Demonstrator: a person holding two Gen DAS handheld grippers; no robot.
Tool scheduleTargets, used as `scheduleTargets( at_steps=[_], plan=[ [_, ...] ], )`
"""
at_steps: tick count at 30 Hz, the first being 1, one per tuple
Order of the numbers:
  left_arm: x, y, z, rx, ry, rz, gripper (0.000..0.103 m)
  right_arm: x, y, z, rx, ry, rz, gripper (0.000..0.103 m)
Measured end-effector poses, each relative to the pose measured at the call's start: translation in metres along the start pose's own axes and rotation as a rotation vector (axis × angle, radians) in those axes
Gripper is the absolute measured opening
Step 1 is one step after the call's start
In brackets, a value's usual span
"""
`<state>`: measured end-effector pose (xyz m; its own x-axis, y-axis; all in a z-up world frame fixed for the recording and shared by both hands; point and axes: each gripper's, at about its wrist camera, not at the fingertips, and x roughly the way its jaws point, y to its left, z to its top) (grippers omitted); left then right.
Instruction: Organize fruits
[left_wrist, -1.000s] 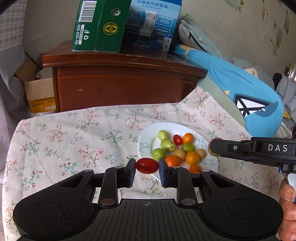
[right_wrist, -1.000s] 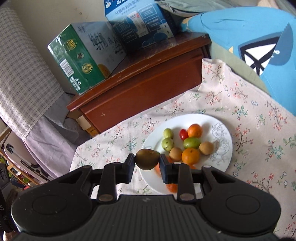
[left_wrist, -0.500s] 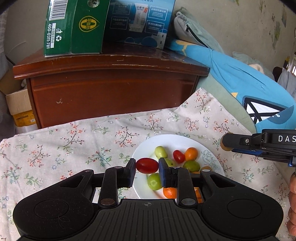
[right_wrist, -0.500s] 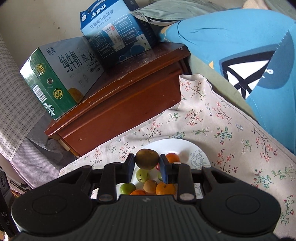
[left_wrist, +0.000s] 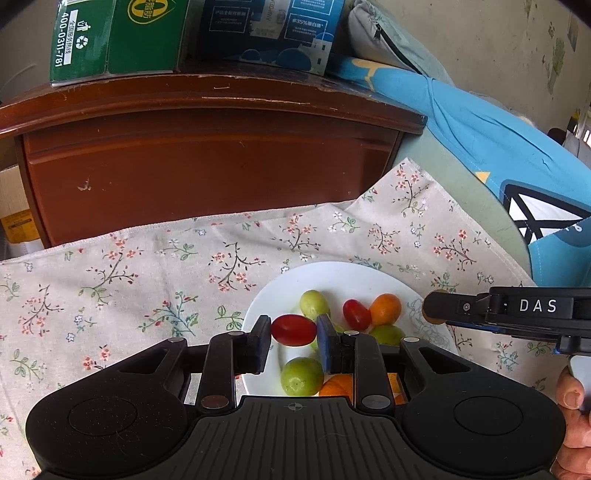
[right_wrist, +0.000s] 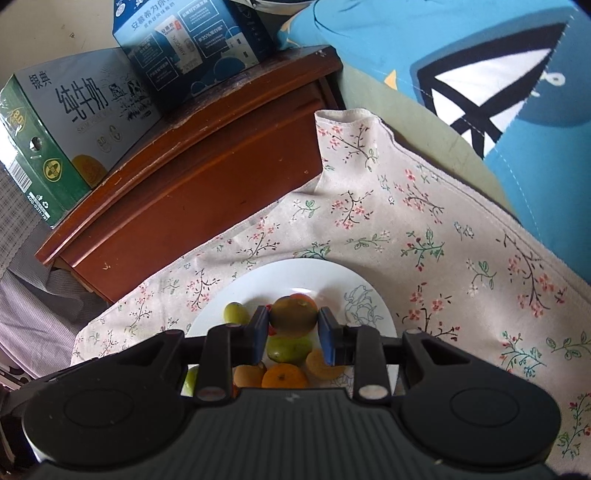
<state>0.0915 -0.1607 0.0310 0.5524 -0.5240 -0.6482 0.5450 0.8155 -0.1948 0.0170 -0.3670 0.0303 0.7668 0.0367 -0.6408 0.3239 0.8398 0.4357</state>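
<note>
A white plate (left_wrist: 332, 275) on the floral cloth holds several small fruits: green ones (left_wrist: 314, 303), a red tomato (left_wrist: 356, 314) and orange ones (left_wrist: 386, 308). My left gripper (left_wrist: 293, 330) is shut on a red cherry tomato (left_wrist: 293, 329) above the plate's left part. My right gripper (right_wrist: 293, 321) is shut on a brown-green round fruit (right_wrist: 293, 319) above the plate (right_wrist: 332, 277). The right gripper also shows in the left wrist view (left_wrist: 430, 306), over the plate's right rim.
A brown wooden cabinet (left_wrist: 207, 147) stands behind the cloth with a green carton (left_wrist: 110, 37) and a blue carton (left_wrist: 266, 33) on top. A blue cushion (left_wrist: 498, 147) lies at the right. The floral cloth (left_wrist: 129, 288) stretches to the left.
Both grippers have moved forward and lower over the plate, each still holding its fruit. The plate now sits closer under the fingers in both views.
</note>
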Motion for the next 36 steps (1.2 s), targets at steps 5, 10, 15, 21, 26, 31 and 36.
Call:
scheduleTargets(
  at_steps=[5,10,15,21,26,31,36],
  plan=[
    [0.0,-0.003,0.0,0.006,-0.003,0.003,0.027,0.004,-0.004,-0.001,0.025,0.007,-0.009,0.033],
    [-0.011,-0.008,0.004,0.011,-0.038,0.045,0.066,0.002,0.001,0.0,0.013,0.005,0.0,0.038],
    [-0.027,-0.016,0.009,0.023,-0.034,0.082,0.079,-0.004,0.007,0.001,-0.007,-0.001,0.001,0.047],
    [-0.046,-0.024,0.007,0.043,-0.015,0.118,0.087,-0.023,0.012,-0.001,-0.035,-0.028,-0.013,0.061],
    [-0.059,-0.028,0.005,0.057,-0.001,0.136,0.091,-0.033,0.016,-0.005,-0.048,-0.029,-0.026,0.069],
    [-0.069,-0.027,-0.002,0.055,0.023,0.161,0.092,-0.04,0.023,-0.01,-0.058,-0.011,-0.041,0.074],
    [-0.077,-0.025,-0.008,0.046,0.05,0.193,0.092,-0.051,0.026,-0.018,-0.062,0.01,-0.081,0.078]
  ],
)
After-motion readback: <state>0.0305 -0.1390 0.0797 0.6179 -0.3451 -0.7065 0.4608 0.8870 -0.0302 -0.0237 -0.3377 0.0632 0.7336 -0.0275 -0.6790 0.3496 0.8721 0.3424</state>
